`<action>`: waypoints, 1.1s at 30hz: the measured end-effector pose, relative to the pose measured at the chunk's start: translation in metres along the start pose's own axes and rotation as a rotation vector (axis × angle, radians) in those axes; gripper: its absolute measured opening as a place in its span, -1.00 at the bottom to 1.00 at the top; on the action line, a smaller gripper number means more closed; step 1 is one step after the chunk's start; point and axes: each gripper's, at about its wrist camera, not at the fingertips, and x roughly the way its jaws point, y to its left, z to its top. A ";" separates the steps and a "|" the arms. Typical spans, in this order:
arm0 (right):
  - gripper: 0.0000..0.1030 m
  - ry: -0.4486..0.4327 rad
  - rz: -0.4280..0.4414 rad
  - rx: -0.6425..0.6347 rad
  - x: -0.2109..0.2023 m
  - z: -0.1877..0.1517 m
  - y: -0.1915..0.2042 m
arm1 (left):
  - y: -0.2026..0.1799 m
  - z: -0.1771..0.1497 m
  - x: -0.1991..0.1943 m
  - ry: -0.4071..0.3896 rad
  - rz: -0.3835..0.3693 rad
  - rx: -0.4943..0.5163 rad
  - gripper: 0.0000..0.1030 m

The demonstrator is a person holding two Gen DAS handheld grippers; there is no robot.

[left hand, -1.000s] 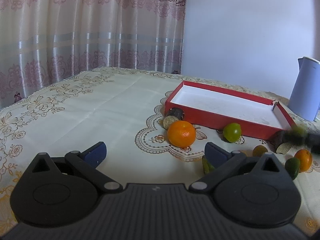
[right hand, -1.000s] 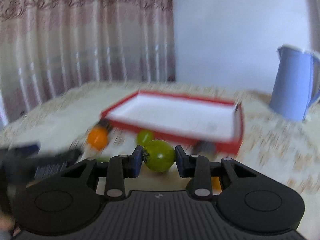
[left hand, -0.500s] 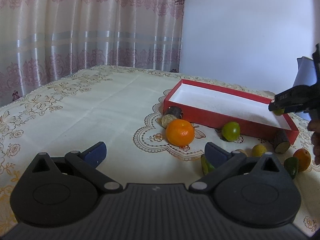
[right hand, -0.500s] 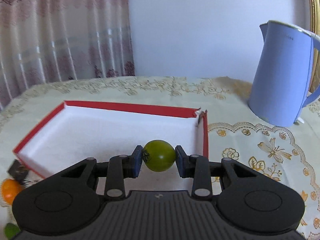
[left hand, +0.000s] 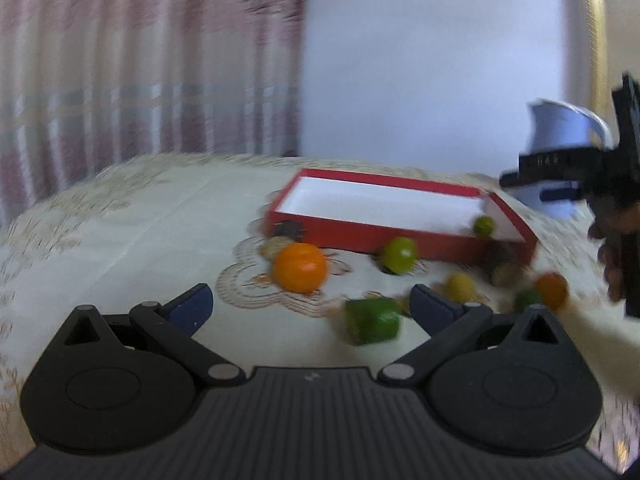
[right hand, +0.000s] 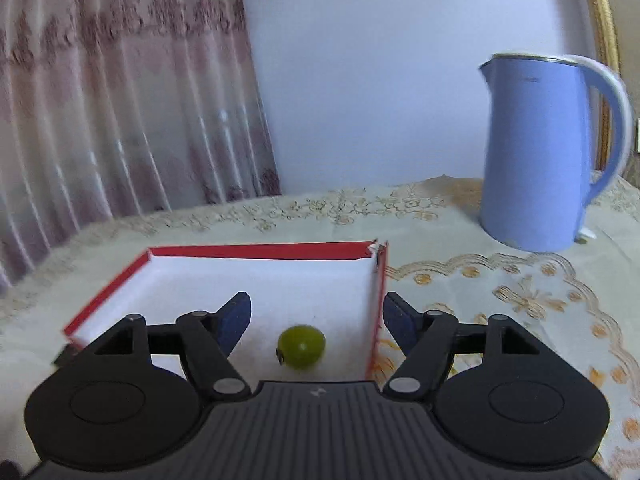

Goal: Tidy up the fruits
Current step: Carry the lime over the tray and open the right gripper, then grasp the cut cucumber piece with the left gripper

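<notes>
Jaws on my right claw [right hand: 316, 318] are opening, pads clear of the green fruit [right hand: 301, 346], which lies on the white floor of the red box [right hand: 256, 250], near its right wall. My left claw [left hand: 310, 306] stands wide apart and empty above the cloth [left hand: 132, 224]. Outside the box lie an orange [left hand: 300, 267], another green fruit [left hand: 398, 255] and more blurred ones. A blue kettle [right hand: 536, 152] stands behind.

Both grippers same build: matte black plastic, ribbed central body, two round discs with recessed circles, triangular cut-outs, silver pivot screws on linkage arms. Left gripper [left hand: 308, 304] and right gripper [right hand: 316, 316] have dark blue finger pads [right hand: 236, 320]. Small embossed mark on ribbed top.
</notes>
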 end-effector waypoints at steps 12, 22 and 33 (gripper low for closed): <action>0.52 -0.097 0.102 0.112 -0.040 -0.015 -0.038 | -0.029 0.001 0.023 0.074 0.037 0.161 1.00; 0.52 -0.128 0.165 0.096 -0.052 -0.018 -0.033 | -0.031 0.007 0.052 0.188 0.034 0.118 1.00; 0.52 -0.152 0.189 0.112 -0.056 -0.018 -0.036 | -0.024 0.008 0.069 0.265 0.053 0.072 0.78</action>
